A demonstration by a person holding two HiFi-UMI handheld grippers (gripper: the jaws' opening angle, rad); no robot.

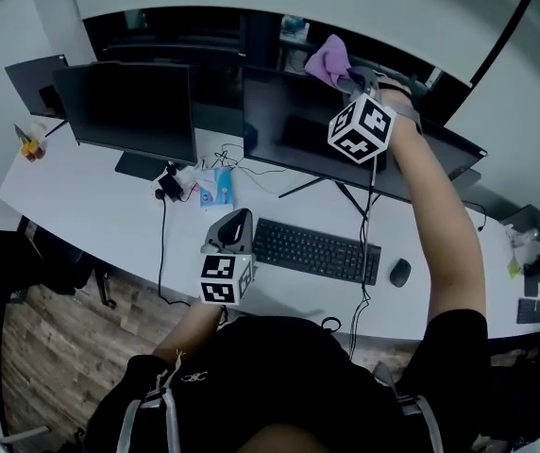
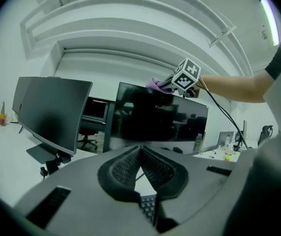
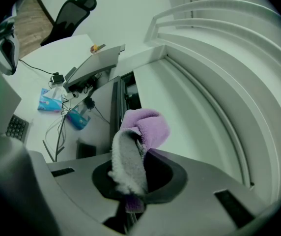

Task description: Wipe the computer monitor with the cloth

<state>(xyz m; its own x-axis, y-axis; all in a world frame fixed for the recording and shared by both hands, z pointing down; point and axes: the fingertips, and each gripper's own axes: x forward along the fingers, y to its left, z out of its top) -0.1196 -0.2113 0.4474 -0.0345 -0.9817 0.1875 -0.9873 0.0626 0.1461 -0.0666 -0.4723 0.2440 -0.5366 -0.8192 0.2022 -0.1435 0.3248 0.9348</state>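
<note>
The wide dark monitor (image 1: 345, 149) stands on the right of the white desk (image 1: 72, 192). My right gripper (image 1: 350, 81) is raised to the monitor's top edge and is shut on a purple cloth (image 1: 329, 61). In the right gripper view the cloth (image 3: 141, 132), purple with a grey side, bulges out of the jaws above the monitor's upper edge (image 3: 116, 107). My left gripper (image 1: 232, 229) hangs low over the desk beside the keyboard, shut with nothing in it. The left gripper view shows its fingertips (image 2: 140, 147) touching, with the monitor (image 2: 160, 122) and the cloth (image 2: 156, 84) beyond.
A second monitor (image 1: 128, 111) stands at the left. A black keyboard (image 1: 315, 250) and a mouse (image 1: 400, 272) lie in front of the wide monitor. A blue tissue pack (image 1: 215, 189), a power adapter and cables lie between the monitors. A wall runs behind the desk.
</note>
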